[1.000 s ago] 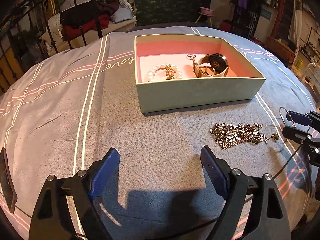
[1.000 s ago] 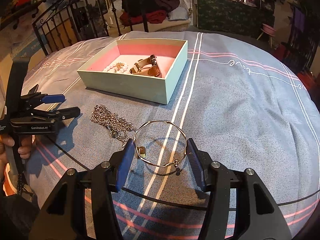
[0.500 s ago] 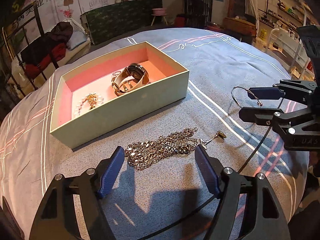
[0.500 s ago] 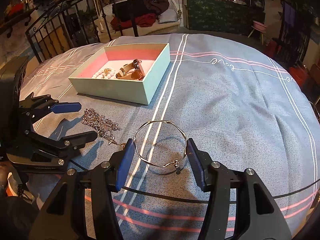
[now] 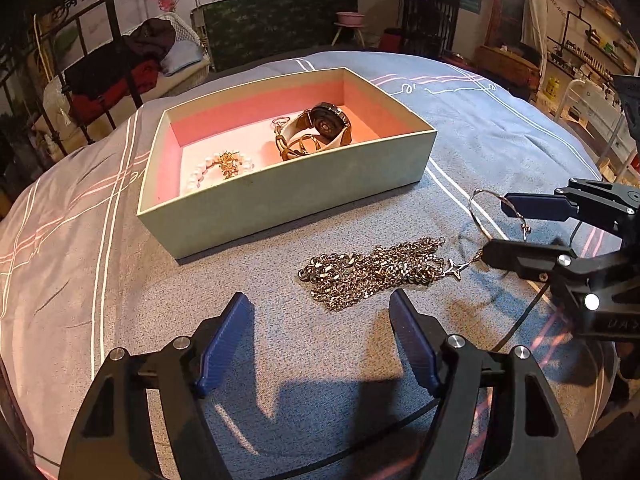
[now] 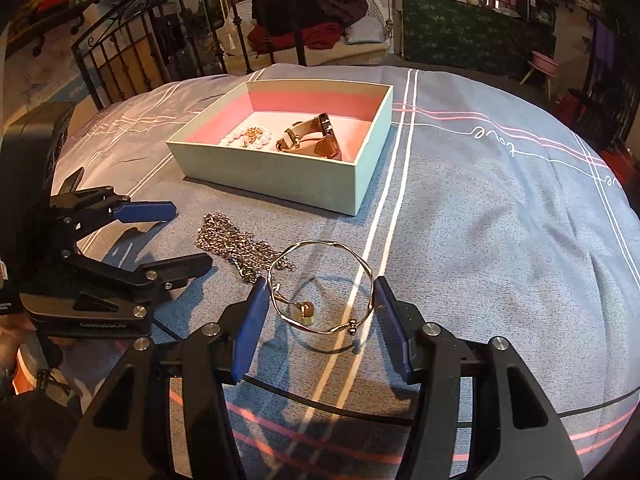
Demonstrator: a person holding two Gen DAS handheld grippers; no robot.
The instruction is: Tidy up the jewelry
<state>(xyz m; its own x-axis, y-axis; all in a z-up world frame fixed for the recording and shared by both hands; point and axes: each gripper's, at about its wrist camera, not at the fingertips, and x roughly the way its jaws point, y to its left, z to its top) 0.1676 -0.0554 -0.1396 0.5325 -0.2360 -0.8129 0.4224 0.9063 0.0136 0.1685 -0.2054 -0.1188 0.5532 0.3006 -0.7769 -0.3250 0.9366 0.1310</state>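
A mint box with a pink lining [image 5: 280, 196] [image 6: 280, 180] sits on the bedspread and holds a pearl bracelet [image 5: 220, 166] and a watch [image 5: 320, 130]. A heap of silver chain [image 5: 372, 270] [image 6: 236, 246] lies in front of the box. My left gripper [image 5: 320, 336] [image 6: 182, 236] is open just short of the chain. My right gripper [image 6: 318, 312] [image 5: 496, 228] is shut on a thin gold bangle [image 6: 324, 286] [image 5: 480, 212], held lifted by its two sides.
The grey striped bedspread [image 6: 480, 220] covers the whole surface. A black metal bed frame [image 6: 160, 48] and a pile of clothes [image 6: 312, 20] stand behind it. The two grippers are close together beside the chain.
The left gripper has backed off from the chain and turned slightly. The right gripper has lifted the bangle off the bedspread and moved it nearer the chain.
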